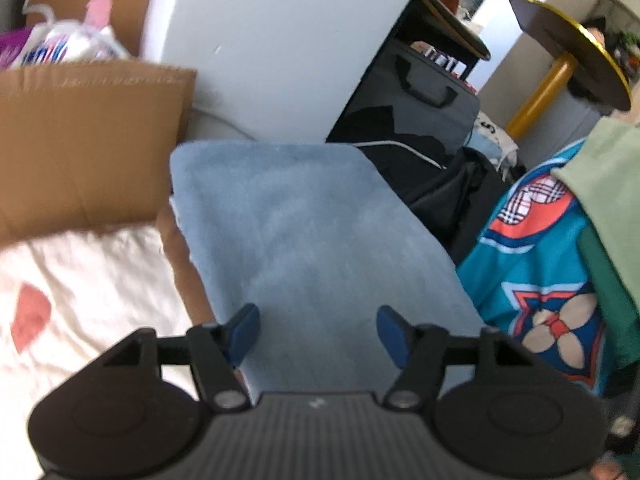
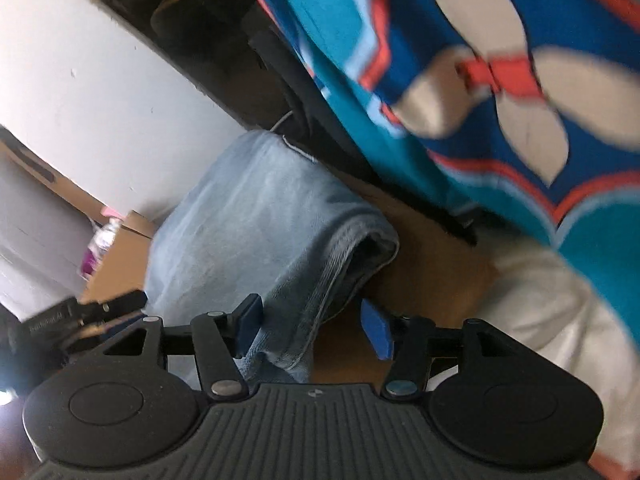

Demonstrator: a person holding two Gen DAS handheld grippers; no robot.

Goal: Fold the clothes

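**Both hand-held grippers with fingers apart**

The left hand-held gripper (image 1: 318, 330) points down and forward, its blue pads (image 1: 245, 332) standing wide at 9 and 3 o'clock, pressing on nothing. The right hand-held gripper (image 2: 314, 326) is tilted down too, pads (image 2: 376, 330) parted. In the right wrist view, the left one shows at 9 o'clock.

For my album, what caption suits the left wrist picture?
Open left gripper poised over a folded light-blue towel, cardboard box on one side, patterned teal fabric on the other.
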